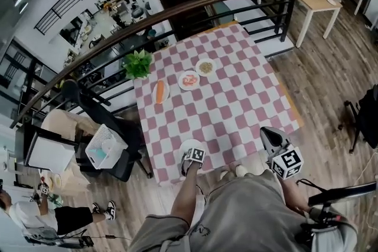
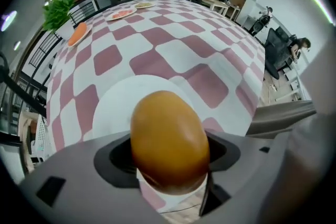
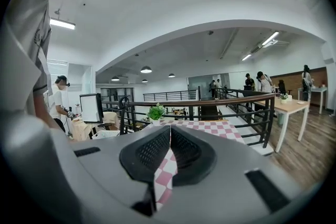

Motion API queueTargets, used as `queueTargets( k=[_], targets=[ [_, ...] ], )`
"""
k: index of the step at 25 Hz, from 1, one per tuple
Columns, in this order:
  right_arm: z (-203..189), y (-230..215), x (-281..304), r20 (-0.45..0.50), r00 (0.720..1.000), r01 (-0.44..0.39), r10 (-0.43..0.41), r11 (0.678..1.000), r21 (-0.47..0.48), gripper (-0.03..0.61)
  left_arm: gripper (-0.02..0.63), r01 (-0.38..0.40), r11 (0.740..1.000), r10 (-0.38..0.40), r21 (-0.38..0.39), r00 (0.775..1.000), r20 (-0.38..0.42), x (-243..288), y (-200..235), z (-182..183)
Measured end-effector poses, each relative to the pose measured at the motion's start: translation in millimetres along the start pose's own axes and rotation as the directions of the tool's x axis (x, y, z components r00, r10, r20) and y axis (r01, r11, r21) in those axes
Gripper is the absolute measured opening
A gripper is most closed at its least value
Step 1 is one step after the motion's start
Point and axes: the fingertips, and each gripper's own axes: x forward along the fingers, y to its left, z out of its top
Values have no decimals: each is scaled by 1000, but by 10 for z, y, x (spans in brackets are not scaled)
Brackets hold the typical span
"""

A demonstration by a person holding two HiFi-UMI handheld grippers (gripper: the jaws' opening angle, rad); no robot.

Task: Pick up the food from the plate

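Two grippers are in play, and only the left gripper (image 2: 169,157) has anything in it; its fingers (image 2: 113,157) are clamped on either side of a golden-brown, egg-shaped roll (image 2: 168,134), which fills the lower middle of the left gripper view; the roll sits directly between the fingers, not ahead of them or off to one side. Its long axis runs away from the gripper toward the top of that frame, so the fingers squeeze across its narrower width; that looks a sound hold for a rounded thing, though a smooth crust could slip if the grip eases. Just behind the roll lies the white plate (image 2: 118,99), at the near edge of the checked counter (image 2: 173,34); in the head view plate and left gripper (image 1: 192,157) sit together at lower centre. The right gripper (image 1: 270,137) hangs off the counter at lower right, fingers pressed together on nothing, so the left is plainly the working side. I judge the coming move to be a lift straight up, clear of the plate. A carrot (image 1: 159,92) and two more dishes lie well apart toward the upper middle.
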Motion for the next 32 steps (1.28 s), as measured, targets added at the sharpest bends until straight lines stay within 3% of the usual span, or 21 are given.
queueTargets(
  k=[7, 9, 11, 13, 14, 16, 20, 23, 25, 27, 29, 32],
  targets=[
    [-26, 39, 175, 1, 999, -32, 32, 999, -7, 15, 334, 21, 1000, -21, -2, 999, 48, -37, 42, 105],
    [-38, 85, 209, -4, 999, -42, 42, 999, -7, 15, 334, 68, 997, -65, -48, 995, 73, -29, 38, 110],
    [-56, 141, 254, -4, 999, -52, 52, 999, -6, 15, 334, 181, 969, -159, -168, 978, 134, -76, 66, 135],
    [-76, 183, 299, -2, 998, -60, 60, 998, -7, 15, 333, 297, 910, -236, -289, 945, 227, -154, 126, 196],
    [-79, 199, 319, -4, 998, -63, 63, 998, -8, 15, 333, 333, 887, -254, -321, 931, 262, -202, 152, 222],
    [-108, 218, 346, -17, 997, -69, 69, 998, -7, 15, 333, 358, 868, -261, -343, 918, 299, -269, 194, 217],
    [-307, 217, 377, -86, 992, -90, 90, 996, 6, 15, 333, 369, 865, -247, -341, 903, 352, -350, 180, 184],
    [-420, 197, 434, -147, 983, -107, 106, 994, -1, 15, 333, 352, 887, -207, -300, 882, 424, -506, 258, 427],
    [-413, 219, 496, -156, 982, -111, 108, 994, -11, 15, 333, 321, 913, -162, -253, 852, 498, -768, 405, 690],
    [-380, 189, 550, -161, 983, -99, 93, 995, -32, 15, 331, 306, 931, -137, -201, 801, 583, -1102, 449, 983],
    [-327, 109, 605, -166, 983, -85, 74, 994, -65, 17, 331, 290, 946, -118, -149, 732, 671, -1477, 422, 1274],
    [-173, 51, 721, -143, 986, -95, 82, 992, -88, 17, 331, 234, 970, -89, -71, 608, 789, -2150, 397, 1658]
  ],
)
